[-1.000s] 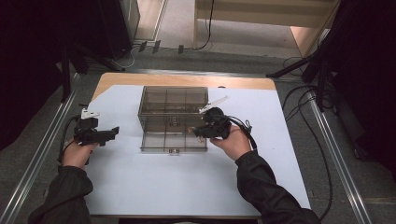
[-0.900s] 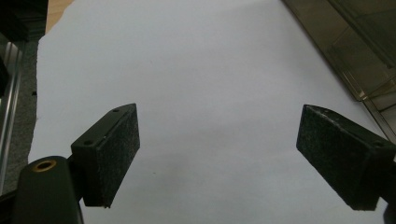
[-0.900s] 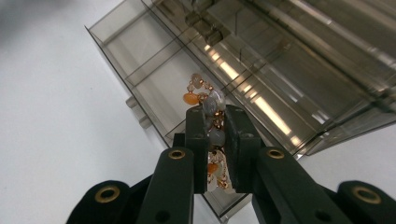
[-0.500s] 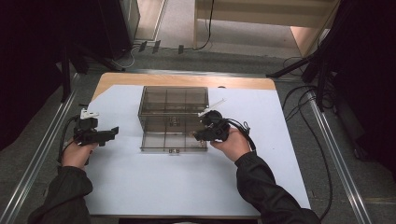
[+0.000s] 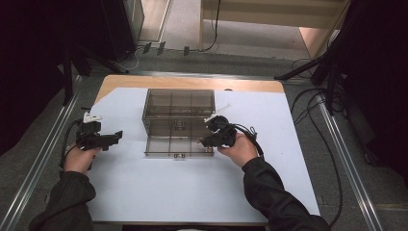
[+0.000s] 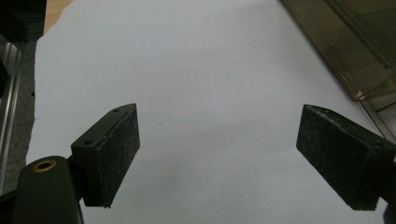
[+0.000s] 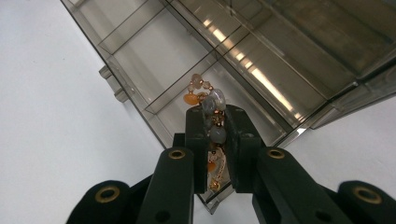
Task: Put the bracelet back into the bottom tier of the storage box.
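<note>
Over the front compartments of the smoky plastic organizer box, your right gripper clamps a beaded bracelet. Release off-centre and beads may snag a divider. Your left gripper idles with jaws spread above the tabletop.

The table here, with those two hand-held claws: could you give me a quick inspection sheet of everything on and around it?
Surface: white sheet over a wooden tabletop.
Job's things: clear divided box, lid open; beaded bracelet clamped above its front corner compartment.
Clutter: nothing seen.
Grippers: right gripper shut on the bracelet; left gripper open, over bare sheet.
Cables: black cable trails from the right gripper; more on the floor.
Surroundings: grey floor, metal rails, dark curtains.
</note>
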Demonstrator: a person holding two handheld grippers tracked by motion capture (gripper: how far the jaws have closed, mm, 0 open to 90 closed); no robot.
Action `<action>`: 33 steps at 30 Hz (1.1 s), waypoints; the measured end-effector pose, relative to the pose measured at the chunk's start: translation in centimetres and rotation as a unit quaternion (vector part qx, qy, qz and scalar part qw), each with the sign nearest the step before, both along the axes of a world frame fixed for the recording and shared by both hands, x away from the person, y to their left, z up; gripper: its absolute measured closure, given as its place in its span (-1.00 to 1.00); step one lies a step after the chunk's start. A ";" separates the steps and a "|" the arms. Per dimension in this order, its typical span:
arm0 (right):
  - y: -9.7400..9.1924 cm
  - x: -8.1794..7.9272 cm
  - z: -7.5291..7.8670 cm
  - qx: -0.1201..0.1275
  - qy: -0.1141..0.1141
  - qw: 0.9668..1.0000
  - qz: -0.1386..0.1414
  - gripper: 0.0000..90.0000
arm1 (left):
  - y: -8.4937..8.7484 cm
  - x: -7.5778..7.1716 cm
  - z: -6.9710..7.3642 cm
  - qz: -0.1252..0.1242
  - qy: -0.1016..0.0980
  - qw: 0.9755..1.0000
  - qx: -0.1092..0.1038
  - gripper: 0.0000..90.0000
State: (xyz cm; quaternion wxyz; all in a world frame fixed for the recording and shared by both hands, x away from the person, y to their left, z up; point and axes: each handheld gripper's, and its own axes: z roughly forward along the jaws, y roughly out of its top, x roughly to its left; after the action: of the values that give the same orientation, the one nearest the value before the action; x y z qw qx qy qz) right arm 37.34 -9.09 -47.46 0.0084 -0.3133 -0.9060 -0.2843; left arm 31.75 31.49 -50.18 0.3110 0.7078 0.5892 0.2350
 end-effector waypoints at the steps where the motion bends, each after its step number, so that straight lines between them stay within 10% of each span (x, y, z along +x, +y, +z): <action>1: 0.0 0.0 -0.1 0.000 0.001 1.000 -0.001 0.82 | 0.0 0.0 0.0 0.000 0.001 1.000 0.001 -0.68; 33: 1.0 0.8 -2.7 -0.011 0.011 1.000 -0.006 0.78 | -0.1 0.1 -0.1 -0.002 0.002 1.000 0.001 -0.68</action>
State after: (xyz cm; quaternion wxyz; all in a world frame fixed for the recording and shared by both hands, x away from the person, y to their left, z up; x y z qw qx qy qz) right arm 38.11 -8.10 -50.17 0.0132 -0.3216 -0.9072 -0.2708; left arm 31.86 31.43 -50.30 0.3094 0.7098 0.5880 0.2339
